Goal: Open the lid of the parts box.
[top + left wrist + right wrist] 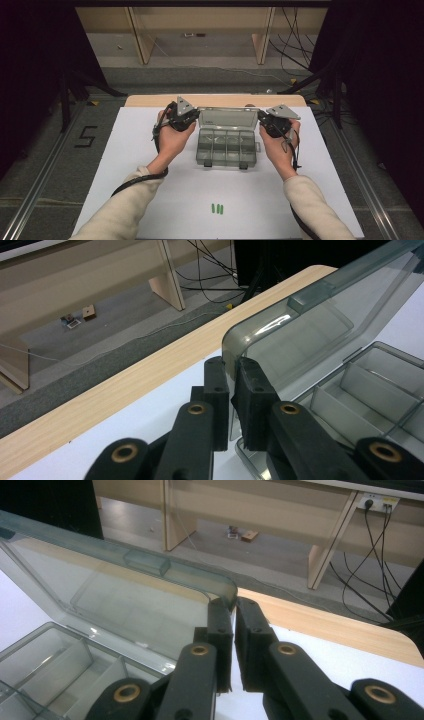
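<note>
Nearest, three small green pieces (217,208) lay at 6 o'clock on the white sheet (130,150). Mid-table sat the smoky clear plastic box (226,147), rigid, with divided compartments. Left gripper (231,375) and right gripper (233,611) were each clenched on a rounded corner of its lid (227,118); both should swing evenly, without twisting the hinge.
</note>
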Tool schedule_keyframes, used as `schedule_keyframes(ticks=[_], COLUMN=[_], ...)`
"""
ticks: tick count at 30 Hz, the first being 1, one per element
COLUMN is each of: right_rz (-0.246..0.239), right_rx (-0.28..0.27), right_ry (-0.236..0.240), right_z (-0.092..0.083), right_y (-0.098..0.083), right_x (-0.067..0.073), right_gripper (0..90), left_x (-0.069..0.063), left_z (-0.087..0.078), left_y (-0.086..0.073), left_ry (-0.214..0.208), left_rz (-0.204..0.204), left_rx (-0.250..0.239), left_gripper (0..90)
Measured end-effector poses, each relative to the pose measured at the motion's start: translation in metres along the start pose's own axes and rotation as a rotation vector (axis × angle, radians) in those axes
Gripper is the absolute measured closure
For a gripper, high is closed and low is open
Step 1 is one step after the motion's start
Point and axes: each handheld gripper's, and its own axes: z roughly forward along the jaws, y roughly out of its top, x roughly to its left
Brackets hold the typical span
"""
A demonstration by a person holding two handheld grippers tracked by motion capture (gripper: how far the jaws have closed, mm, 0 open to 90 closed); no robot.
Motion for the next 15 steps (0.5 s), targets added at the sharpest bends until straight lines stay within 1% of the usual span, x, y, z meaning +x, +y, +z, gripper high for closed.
schedule_keyframes(ticks=[1,2,4,5,6,9,10,11,13,14,15], right_rz=[0.001,0.01,0.012,0.021,0.017,0.022,0.03,0.019,0.019,0.021,0.03], right_rx=[-0.009,0.001,0.002,0.011,-0.001,-0.002,0.003,-0.006,0.005,-0.004,-0.001], right_ry=[-0.004,0.002,0.0,0.007,0.0,0.005,0.007,-0.004,0.001,-0.003,0.002], right_z=[0.0008,0.0007,0.0017,0.0018,0.0028,0.0044,0.0047,0.0054,0.0055,0.0065,0.007], right_y=[0.0003,0.0006,0.0011,0.0014,0.0015,0.002,0.0021,0.0023,0.0029,0.0029,0.003], right_x=[-0.0002,0.0,-0.0005,-0.0001,-0.0009,-0.0011,-0.0007,-0.0016,-0.0023,-0.0022,-0.0018], right_gripper=[86.3,86.3,86.3,86.3,86.2,86.2,86.2,86.2,86.1,86.1,86.1], left_x=[0.0002,0.0006,0.0005,0.0012,0.0028,0.0036,0.0036,0.0038,0.004,0.0047,0.0041], left_z=[0.0004,0.0009,0.0015,0.002,0.0031,0.0045,0.0047,0.0052,0.0061,0.0062,0.0068], left_y=[0.0003,0.0006,0.0009,0.0012,0.002,0.0025,0.0027,0.003,0.0033,0.0036,0.0035], left_ry=[0.002,0.001,0.002,0.0,0.002,0.003,0.003,0.005,0.006,0.004,0.007], left_rz=[0.0,0.003,-0.009,-0.007,0.016,0.019,0.011,0.012,0.014,0.022,0.009], left_rx=[0.001,0.0,0.003,0.001,-0.011,-0.014,-0.012,-0.012,-0.013,-0.01,-0.014], left_gripper=[83.9,83.8,83.8,83.8,83.8,83.7,83.7,83.7,83.7,83.7,83.7])
